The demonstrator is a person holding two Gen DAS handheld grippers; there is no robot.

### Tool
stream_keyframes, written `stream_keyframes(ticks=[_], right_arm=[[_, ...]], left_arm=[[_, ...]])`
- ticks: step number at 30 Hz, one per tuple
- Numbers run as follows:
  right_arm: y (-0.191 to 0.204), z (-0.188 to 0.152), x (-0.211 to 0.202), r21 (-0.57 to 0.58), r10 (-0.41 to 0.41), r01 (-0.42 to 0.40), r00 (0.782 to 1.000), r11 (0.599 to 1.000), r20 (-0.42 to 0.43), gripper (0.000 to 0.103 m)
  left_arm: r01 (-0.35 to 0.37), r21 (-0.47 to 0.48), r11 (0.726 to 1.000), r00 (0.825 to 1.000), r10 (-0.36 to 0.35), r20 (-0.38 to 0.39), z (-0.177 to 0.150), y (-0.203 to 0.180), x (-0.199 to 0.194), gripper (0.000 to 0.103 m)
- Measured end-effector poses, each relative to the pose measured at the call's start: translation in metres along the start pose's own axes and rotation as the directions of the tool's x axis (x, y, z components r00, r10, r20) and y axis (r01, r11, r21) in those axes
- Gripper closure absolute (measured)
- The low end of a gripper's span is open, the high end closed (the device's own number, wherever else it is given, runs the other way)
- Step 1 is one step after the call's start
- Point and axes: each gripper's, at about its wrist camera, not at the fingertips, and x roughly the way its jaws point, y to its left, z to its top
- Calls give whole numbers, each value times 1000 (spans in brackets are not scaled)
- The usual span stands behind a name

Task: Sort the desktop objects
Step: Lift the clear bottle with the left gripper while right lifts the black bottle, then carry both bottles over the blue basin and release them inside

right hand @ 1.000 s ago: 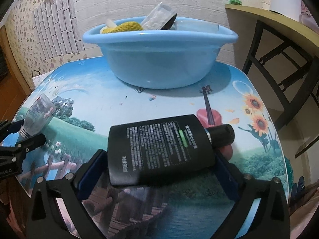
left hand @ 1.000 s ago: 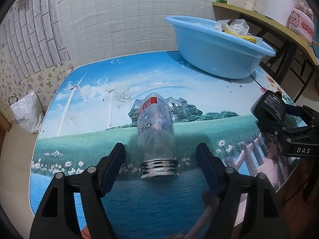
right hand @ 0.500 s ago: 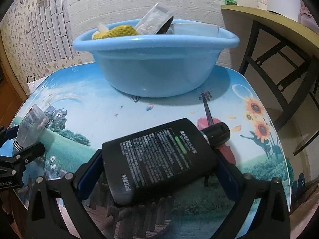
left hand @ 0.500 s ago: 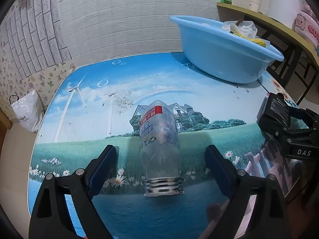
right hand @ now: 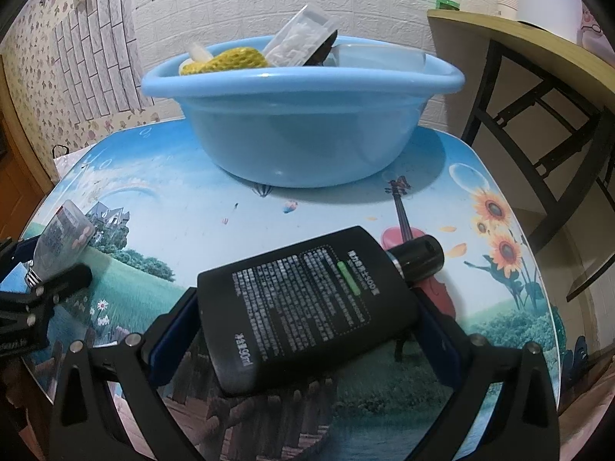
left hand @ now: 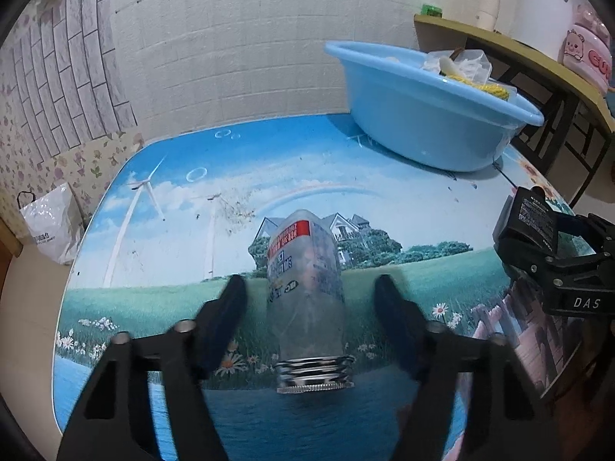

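The left claw [left hand: 307, 307] is closing around a clear bottle [left hand: 305, 288] that lies on the table [left hand: 184, 207] near its front edge, silver neck toward the camera. The fingers [left hand: 226, 311] sit on both sides of the bottle, but there are gaps, so they do not squeeze it yet. The right claw [right hand: 303, 330] is clamped on a flat black bottle [right hand: 303, 307] and holds it tilted just above the table near the front right corner. At the back edge sits a blue tub [right hand: 300, 146]. It already has a yellow sponge [right hand: 226, 59] and a clear packet [right hand: 300, 40] inside, so some sorting looks done. I think both bottles are left to go into the tub.
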Motion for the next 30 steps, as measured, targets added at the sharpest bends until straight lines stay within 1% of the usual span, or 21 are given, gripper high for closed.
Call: stream_keyframes(ticks=[1,3,5,8,12,15,18,20,25,28,30], right_arm=[[0,0,0,-2,2,-2,1000,1000,-1,0],[0,-1,-1,-7,5,-5,1000,1000,0,0],[-1,-2,-1,-10,6,-6,1000,1000,2,0],[-1,-3,-3,-15,9,-9,1000,1000,12,3],[0,-4,-5,-26,13,-12,1000,1000,23,4],[0,-4,-6,-30,19,-18,1000,999,23,5],[-2,-6,-10,-18,34,-34,999,999,23,5],[-3,-5,-13,-15,44,-43,999,999,29,5],[1,5,-38,-33,70,-67,994,997,84,5],[4,13,-58,-45,92,-87,987,995,129,5],[8,19,-72,-59,106,-98,981,993,160,5]], left_arm=[[2,2,1000,1000,-2,6,0,0,-1,48],[3,4,1000,1000,-3,14,0,0,-1,59],[-2,3,1000,1000,2,26,0,1,-2,63],[-1,-3,1000,999,2,41,-2,0,-3,63],[0,-10,1000,999,1,41,-3,1,-6,63],[-1,-15,1000,998,2,70,0,2,-17,63],[-22,-20,1000,997,24,77,5,1,-25,63],[-2,-44,999,997,6,77,11,2,-32,63],[20,-45,999,994,-15,106,24,-1,-53,63],[60,-42,997,991,-55,122,35,-4,-66,63],[63,-31,998,989,-58,137,40,-7,-73,63]])
